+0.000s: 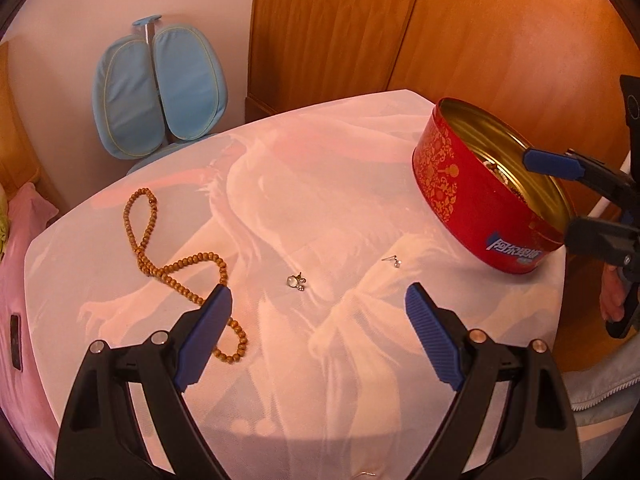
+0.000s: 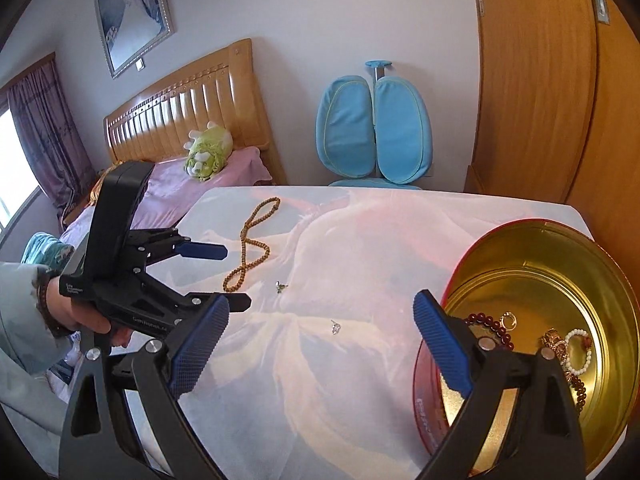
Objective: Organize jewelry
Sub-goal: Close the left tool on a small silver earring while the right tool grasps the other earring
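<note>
A wooden bead necklace (image 1: 176,264) lies looped on the white cloth at the left; it also shows in the right wrist view (image 2: 252,248). Small silver earrings (image 1: 295,281) lie mid-table, and a stud earring (image 1: 394,261) lies nearer the red round tin (image 1: 472,196). The tin (image 2: 532,272) holds several bracelets and rings (image 2: 560,344). My left gripper (image 1: 318,300) is open and empty, above the cloth near the earrings. My right gripper (image 2: 322,312) is open and empty, its right finger (image 2: 444,348) over the tin's rim.
The table (image 1: 320,152) is covered by a printed white cloth. A blue chair (image 1: 160,88) stands behind it, a wooden wardrobe (image 1: 440,28) to the right. A bed (image 2: 192,120) with a green plush toy (image 2: 206,152) lies to the left.
</note>
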`<action>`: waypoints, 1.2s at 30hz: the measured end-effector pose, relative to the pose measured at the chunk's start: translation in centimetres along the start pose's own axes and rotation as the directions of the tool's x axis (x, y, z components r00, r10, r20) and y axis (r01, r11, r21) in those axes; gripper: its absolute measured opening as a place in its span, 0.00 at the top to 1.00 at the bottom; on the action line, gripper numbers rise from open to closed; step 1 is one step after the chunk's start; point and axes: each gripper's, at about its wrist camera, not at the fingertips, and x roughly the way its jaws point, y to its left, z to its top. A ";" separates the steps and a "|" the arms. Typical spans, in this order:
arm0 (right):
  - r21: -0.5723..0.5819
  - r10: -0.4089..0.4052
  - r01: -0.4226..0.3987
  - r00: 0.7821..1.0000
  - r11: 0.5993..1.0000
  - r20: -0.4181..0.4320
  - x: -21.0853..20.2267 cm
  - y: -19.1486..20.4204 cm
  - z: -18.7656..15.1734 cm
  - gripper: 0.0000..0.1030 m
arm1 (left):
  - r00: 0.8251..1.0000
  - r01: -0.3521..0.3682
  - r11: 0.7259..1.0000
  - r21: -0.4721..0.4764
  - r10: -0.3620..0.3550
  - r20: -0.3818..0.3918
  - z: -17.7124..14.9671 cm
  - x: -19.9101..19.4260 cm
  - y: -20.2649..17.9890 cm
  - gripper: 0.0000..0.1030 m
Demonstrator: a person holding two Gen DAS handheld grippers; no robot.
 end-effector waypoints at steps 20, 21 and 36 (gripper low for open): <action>-0.014 -0.142 0.142 0.986 0.990 -0.083 8.3 1.5 -4.0 0.27 | 0.997 0.076 0.949 0.305 -0.071 -0.029 -0.5 4.1 -0.4 0.16; -0.003 -0.157 0.157 0.983 0.988 -0.090 8.8 1.2 -4.1 0.32 | 0.996 0.086 0.947 0.310 -0.079 -0.035 -0.5 4.3 -0.3 0.16; 0.054 -0.181 0.188 0.976 0.981 -0.117 10.9 0.0 -5.0 0.94 | 0.994 0.109 0.945 0.308 -0.104 -0.031 -0.2 5.4 1.0 0.86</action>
